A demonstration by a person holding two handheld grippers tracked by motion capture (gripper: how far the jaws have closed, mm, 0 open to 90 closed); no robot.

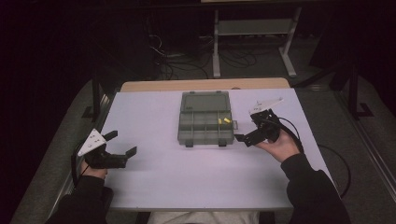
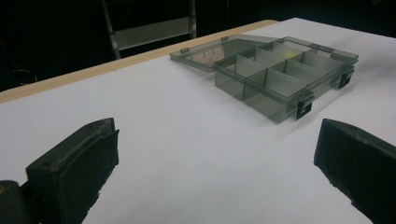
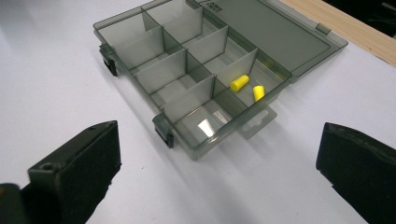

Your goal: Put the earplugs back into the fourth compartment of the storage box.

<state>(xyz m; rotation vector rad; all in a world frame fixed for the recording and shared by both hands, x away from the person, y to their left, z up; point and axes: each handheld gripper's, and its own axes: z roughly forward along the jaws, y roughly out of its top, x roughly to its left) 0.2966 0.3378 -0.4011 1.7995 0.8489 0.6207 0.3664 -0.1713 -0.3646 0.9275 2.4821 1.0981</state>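
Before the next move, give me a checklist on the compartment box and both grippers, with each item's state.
1. Compartment box lid open, lying flat behind it: ok.
2. Two yellow pieces inside one compartment at the box's right end: ok.
3. Left gripper open, holding nothing, apart from the box: ok.
4. Right gripper open, holding nothing, near the box's right end: ok.
5. Front latches free and unobstructed: ok.
6. Other compartments free of parts: ok in the right gripper view; far corners cannot tell.
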